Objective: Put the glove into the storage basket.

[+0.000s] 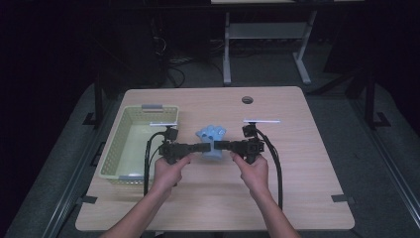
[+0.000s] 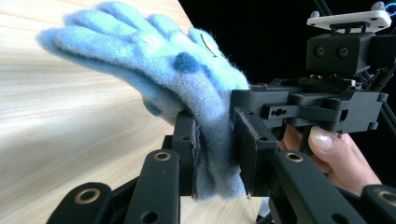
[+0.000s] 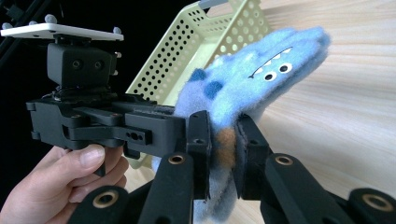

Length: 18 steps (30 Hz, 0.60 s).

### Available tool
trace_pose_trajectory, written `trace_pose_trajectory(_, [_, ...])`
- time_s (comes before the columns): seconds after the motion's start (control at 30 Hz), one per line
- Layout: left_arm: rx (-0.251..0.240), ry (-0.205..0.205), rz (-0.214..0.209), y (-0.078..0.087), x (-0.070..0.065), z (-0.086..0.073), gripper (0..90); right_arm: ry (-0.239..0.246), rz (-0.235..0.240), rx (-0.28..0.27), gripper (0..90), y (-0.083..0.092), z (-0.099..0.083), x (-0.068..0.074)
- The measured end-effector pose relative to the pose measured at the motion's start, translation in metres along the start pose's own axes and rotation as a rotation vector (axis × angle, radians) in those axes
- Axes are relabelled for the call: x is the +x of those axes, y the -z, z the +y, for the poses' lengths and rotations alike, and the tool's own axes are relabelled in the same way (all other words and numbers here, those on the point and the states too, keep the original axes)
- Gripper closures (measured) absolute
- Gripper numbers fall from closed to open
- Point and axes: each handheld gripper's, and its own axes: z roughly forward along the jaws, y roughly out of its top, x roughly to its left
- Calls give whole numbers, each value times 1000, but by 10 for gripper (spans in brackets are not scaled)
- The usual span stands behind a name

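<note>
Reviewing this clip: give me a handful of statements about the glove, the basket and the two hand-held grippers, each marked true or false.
1. Both hand-held grippers are clamped on the blue fuzzy glove. True: the left hand-held gripper and the right hand-held gripper each pinch its fabric.
2. The glove lies inside the basket. False: it is held beside the pale green basket, over the wooden table.
3. The glove has a face with eyes and teeth. True.
4. The basket is solid-walled and red. False: it is perforated and pale green.
5. The right hand-held gripper is open. False: it is shut on the glove.

Dark room — white-legged desk (image 1: 267, 34) behind
</note>
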Motion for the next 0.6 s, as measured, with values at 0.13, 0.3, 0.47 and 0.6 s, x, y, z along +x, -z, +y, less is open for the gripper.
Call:
trace_pose_trajectory(0.13, [-10, 2, 3, 9, 2, 3, 705, 13, 2, 11, 784, -6, 4, 6])
trace_pose_trajectory(0.3, [-19, 3, 6, 18, 5, 6, 705, 26, 2, 17, 784, -14, 9, 13])
trace_pose_trajectory(0.47, [-29, 3, 12, 28, 8, 9, 705, 27, 11, 22, 784, -23, 13, 19])
trace_pose_trajectory(0.6, [-47, -1, 16, 38, 10, 11, 705, 34, 22, 30, 784, -30, 17, 24])
